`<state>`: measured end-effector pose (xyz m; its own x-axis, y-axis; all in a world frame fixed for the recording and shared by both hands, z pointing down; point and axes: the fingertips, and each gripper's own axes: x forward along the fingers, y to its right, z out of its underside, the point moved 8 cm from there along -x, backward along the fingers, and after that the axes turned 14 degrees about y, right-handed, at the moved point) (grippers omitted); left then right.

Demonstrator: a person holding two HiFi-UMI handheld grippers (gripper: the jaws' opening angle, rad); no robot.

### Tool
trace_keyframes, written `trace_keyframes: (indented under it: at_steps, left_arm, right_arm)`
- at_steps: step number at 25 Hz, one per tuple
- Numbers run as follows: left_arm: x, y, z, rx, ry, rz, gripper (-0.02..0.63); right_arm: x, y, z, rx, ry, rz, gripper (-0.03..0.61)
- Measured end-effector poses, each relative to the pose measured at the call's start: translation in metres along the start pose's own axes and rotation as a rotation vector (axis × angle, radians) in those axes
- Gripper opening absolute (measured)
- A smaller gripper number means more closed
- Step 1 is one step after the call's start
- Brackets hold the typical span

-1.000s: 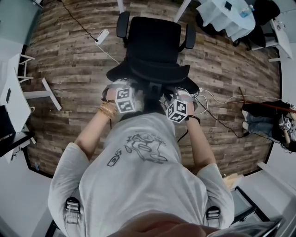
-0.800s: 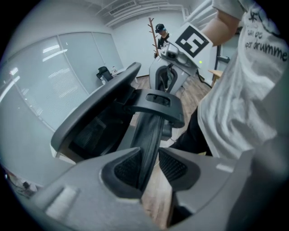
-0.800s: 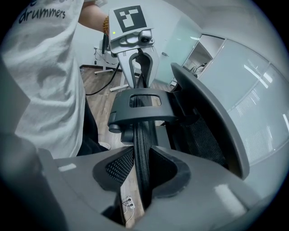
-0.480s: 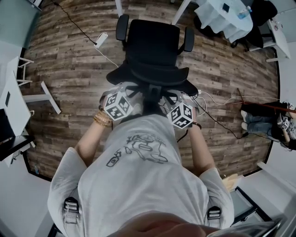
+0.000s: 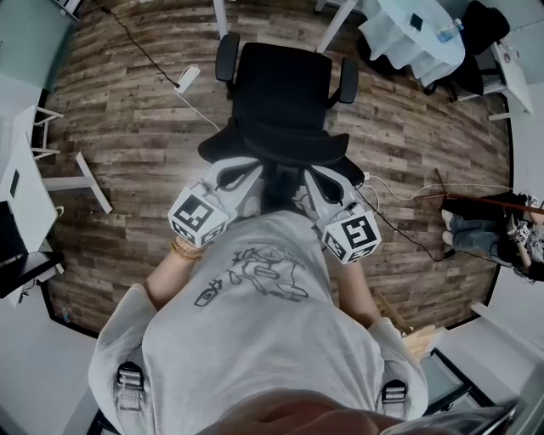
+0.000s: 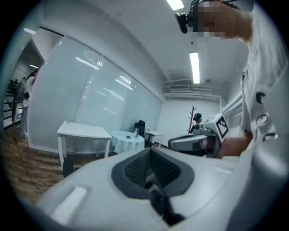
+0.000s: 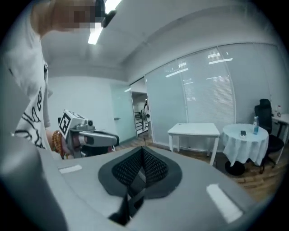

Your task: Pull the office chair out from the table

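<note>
The black office chair (image 5: 285, 93) stands on the wood floor in the head view, its backrest towards me. The white legs of the table (image 5: 221, 13) show at the top edge behind it. My left gripper (image 5: 245, 170) and right gripper (image 5: 313, 177) are lifted side by side just behind the backrest, apart from it. Both point out level over the room. The jaws of both have just been closing, and they are now shut with nothing between them, seen in the left gripper view (image 6: 151, 151) and the right gripper view (image 7: 142, 151).
A power strip (image 5: 189, 72) and cables lie on the floor left of the chair; more cables (image 5: 391, 183) trail on the right. A round table with a white cloth (image 5: 416, 34) stands at the top right, a white desk frame (image 5: 81, 170) at the left, a person's legs (image 5: 480, 225) at the right.
Both grippers have risen from low behind the chair's back and rolled, and their marker cubes have moved apart and towards me. The chair stays about where it was.
</note>
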<state>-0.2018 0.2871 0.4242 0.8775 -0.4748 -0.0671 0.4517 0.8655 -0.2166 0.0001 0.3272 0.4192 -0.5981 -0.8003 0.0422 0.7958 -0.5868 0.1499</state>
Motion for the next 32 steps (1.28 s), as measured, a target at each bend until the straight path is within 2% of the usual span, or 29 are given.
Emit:
trace_keyframes:
  at_steps: [4, 9, 14, 32]
  left_arm:
    - [0.002, 0.015, -0.031, 0.014, 0.091, -0.003, 0.005]
    - [0.009, 0.027, -0.054, 0.043, 0.150, 0.028, 0.005]
    - [0.012, 0.032, -0.058, 0.025, 0.158, 0.041, 0.005]
    - [0.012, 0.044, -0.062, 0.036, 0.179, 0.037, 0.005]
  right_arm:
    - [0.002, -0.017, -0.028, 0.012, 0.086, -0.012, 0.006]
    - [0.005, -0.035, -0.053, -0.030, 0.138, -0.018, 0.006]
    - [0.005, -0.043, -0.062, -0.044, 0.159, -0.017, 0.006]
    - [-0.003, -0.046, -0.066, -0.060, 0.167, -0.019, 0.006]
